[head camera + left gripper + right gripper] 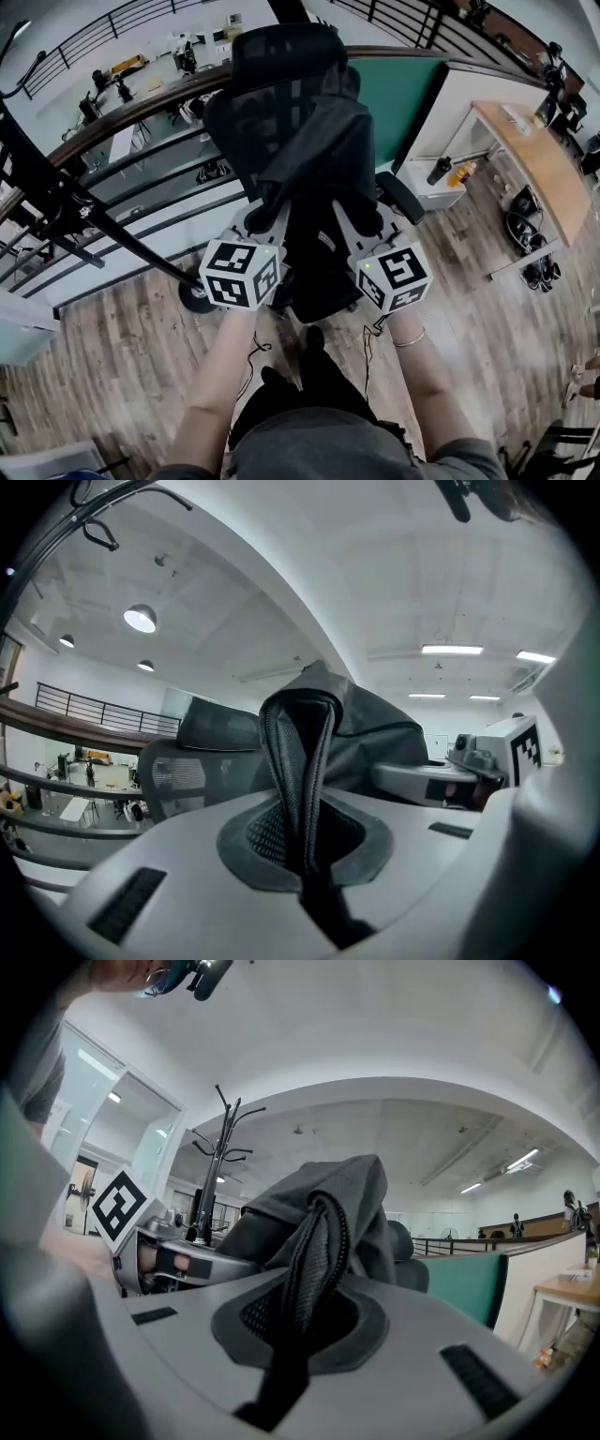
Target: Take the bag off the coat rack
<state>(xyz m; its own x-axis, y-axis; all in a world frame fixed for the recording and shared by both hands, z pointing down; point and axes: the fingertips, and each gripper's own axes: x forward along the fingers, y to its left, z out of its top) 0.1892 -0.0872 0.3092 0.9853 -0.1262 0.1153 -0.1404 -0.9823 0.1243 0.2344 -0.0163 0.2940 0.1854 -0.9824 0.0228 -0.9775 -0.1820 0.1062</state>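
Mesh straps [298, 761] are pinched in the left gripper [267, 217] and right gripper [367, 220]; carry the bag [319, 155] level, clear of the chair [281, 47].

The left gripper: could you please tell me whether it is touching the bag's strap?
Touching. In its own view, the left gripper is shut on the mesh strap of the bag, which is pinched between the jaws.

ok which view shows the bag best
The head view: the whole bag is held up between the left gripper and right gripper, in front of a chair. Each gripper view shows only a strap clamped in its shut jaws and some of the bag behind.
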